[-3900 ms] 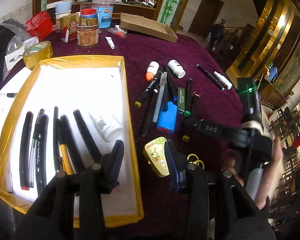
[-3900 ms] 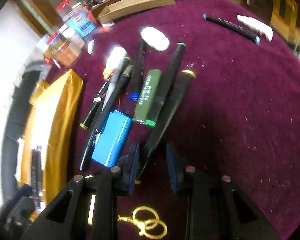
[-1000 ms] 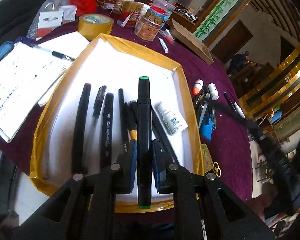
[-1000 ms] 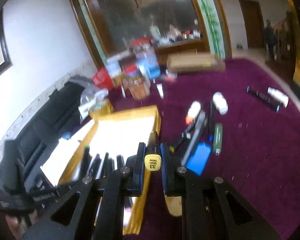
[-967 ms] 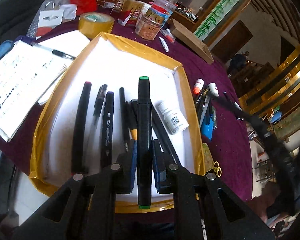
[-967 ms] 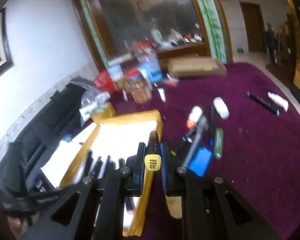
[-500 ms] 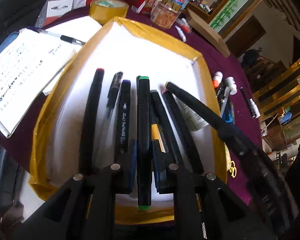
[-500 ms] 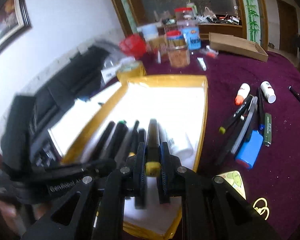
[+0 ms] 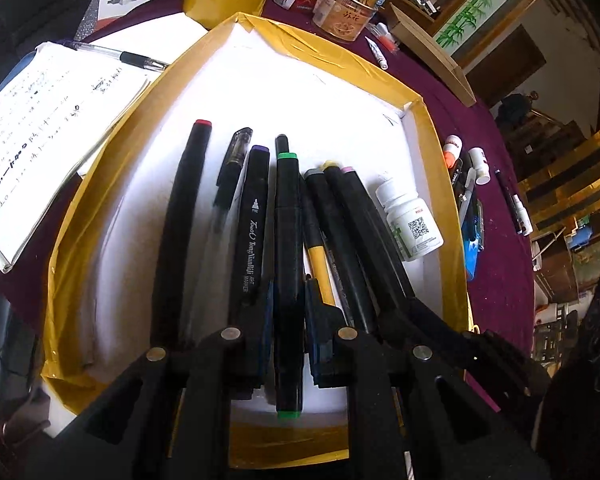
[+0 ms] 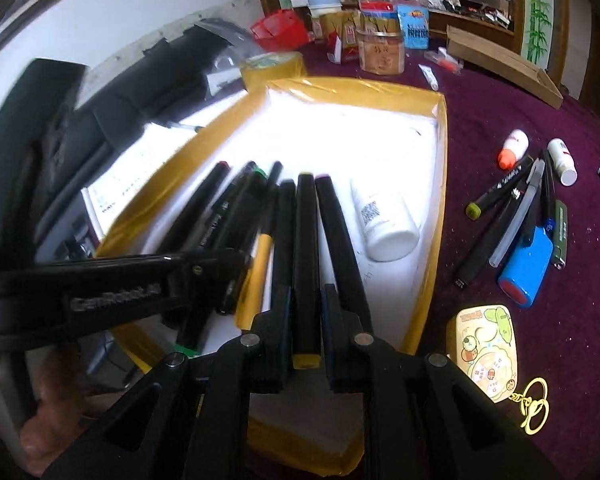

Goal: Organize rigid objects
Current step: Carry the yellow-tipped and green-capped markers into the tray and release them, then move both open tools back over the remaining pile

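A white tray with a gold rim (image 9: 440, 152) (image 10: 440, 184) holds a row of black markers and a white bottle (image 9: 410, 220) (image 10: 384, 216). My left gripper (image 9: 288, 308) is shut on a green-capped black marker (image 9: 287, 240), low over the row. My right gripper (image 10: 306, 312) holds a yellow-capped black marker (image 10: 305, 248) with its jaws slightly apart, down among the row beside the left gripper. Loose markers (image 10: 500, 204), a blue box (image 10: 526, 268) and small bottles (image 10: 562, 160) lie on the purple cloth right of the tray.
A cartoon keychain tag (image 10: 486, 352) lies by the tray's near right corner. A notebook with a pen (image 9: 40, 128) lies left of the tray. Tape roll (image 9: 224, 0), jars (image 9: 350, 12) and a wooden box (image 10: 504, 64) stand at the back.
Both grippers have lowered their markers into the row in the tray. The right gripper's marker now rests between two others and its jaws have eased apart.
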The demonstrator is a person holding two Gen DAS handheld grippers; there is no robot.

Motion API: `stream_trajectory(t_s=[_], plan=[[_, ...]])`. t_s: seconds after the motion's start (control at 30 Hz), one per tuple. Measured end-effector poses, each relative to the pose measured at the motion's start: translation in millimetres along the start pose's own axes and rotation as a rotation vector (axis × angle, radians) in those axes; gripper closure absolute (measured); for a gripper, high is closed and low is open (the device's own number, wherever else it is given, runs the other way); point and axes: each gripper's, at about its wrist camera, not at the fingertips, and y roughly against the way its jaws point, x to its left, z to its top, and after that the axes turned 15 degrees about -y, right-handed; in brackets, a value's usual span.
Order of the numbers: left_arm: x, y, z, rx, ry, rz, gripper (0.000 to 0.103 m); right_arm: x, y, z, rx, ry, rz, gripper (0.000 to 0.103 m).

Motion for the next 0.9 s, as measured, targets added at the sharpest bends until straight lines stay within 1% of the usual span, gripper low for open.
stream_trajectory(t_s=[0.13,0.23,0.27,0.33,0.47,0.53,0.63,0.7,0.77,0.87,0.9], plan=[[1.5,1.2,1.1,-0.006,0.0,0.014,0.089,-6.8,3.2,3.7,-0.001,-0.019,0.021,0.09],[-0.1,0.7,1.2,0.001,-0.002,0.022,0.086,-11.5,5.8,4.1,0.011,-0.046,0.074,0.088],[-0.5,0.9,1.0,0.002,-0.002,0.021,0.084,-12.9,8.2,4.3,0.011,-0.054,0.099,0.085],[-2.4,1.3,0.3,-0.005,-0.009,0.017,0.078,-16.3,16.2,3.6,-0.007,-0.063,0.145,0.068],[-15.5,5.5,-0.6,-0.012,-0.069,0.031,0.076,-30.6,37.6,1.8,-0.059,-0.09,0.216,0.067],[-25.8,10.6,-1.2,-0.036,-0.114,0.041,0.076,-40.9,47.3,3.8,-0.08,-0.111,0.247,0.067],[-44.5,18.4,-2.1,-0.075,-0.173,0.049,0.076,-65.5,60.9,8.8,-0.098,-0.18,0.285,0.067],[-56.1,24.5,-1.4,-0.109,-0.195,0.026,0.076,-88.4,67.9,15.2,-0.102,-0.24,0.292,0.067],[-67.8,26.2,-0.3,-0.133,-0.214,0.012,0.076,-111.1,73.8,22.9,-0.121,-0.289,0.277,0.067],[-86.9,23.1,1.0,-0.126,-0.261,-0.01,0.075,-151.7,78.6,37.5,-0.143,-0.387,0.204,0.067],[-91.3,22.5,1.1,-0.128,-0.275,-0.022,0.075,-164.2,77.5,43.3,-0.145,-0.41,0.164,0.067]])
